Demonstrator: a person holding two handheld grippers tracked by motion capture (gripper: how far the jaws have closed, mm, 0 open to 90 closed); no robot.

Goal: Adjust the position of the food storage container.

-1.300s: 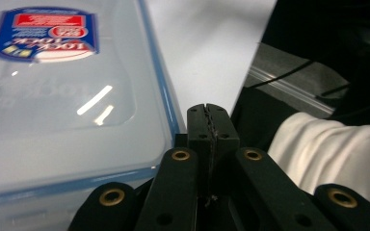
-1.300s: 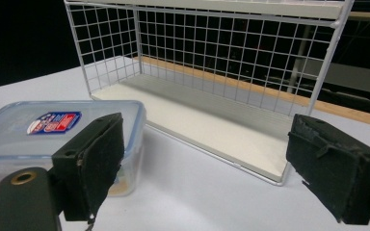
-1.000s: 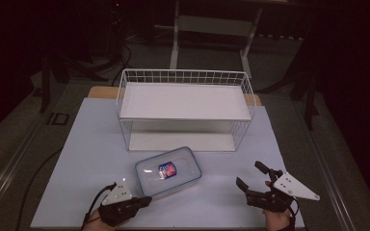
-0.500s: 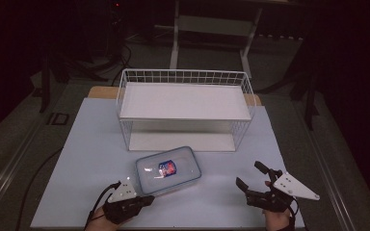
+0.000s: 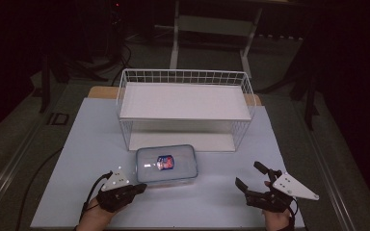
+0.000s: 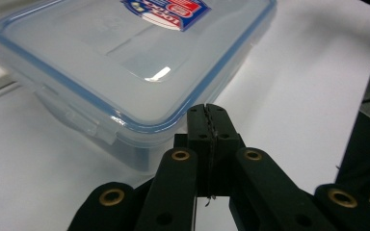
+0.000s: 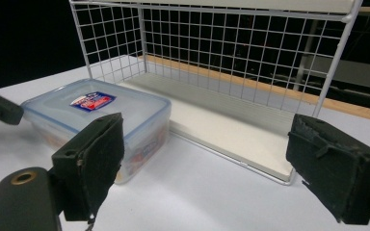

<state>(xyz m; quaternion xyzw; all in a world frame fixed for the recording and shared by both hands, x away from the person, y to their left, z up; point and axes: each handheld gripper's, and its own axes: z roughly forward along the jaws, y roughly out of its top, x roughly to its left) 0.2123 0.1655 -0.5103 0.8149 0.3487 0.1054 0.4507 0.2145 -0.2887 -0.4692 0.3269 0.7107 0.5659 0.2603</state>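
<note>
left gripper (image 5: 137, 188): fingers together, moved up against container (image 5: 166, 163) | right gripper (image 5: 255, 180): fingers apart, unmoved

Left gripper (image 6: 207, 111) jaws pressed together, tips just beside the near corner of a clear plastic blue-rimmed lidded container (image 6: 125, 62) on white table (image 6: 294, 96).

left gripper (image 5: 137, 188): black, brass rivets | right gripper (image 5: 250, 182): black, grey triangular plate

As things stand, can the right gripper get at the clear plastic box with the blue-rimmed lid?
Probably yes: the right gripper, jaws wide open, faces the clear plastic box with the blue-rimmed lid across bare table.
</note>
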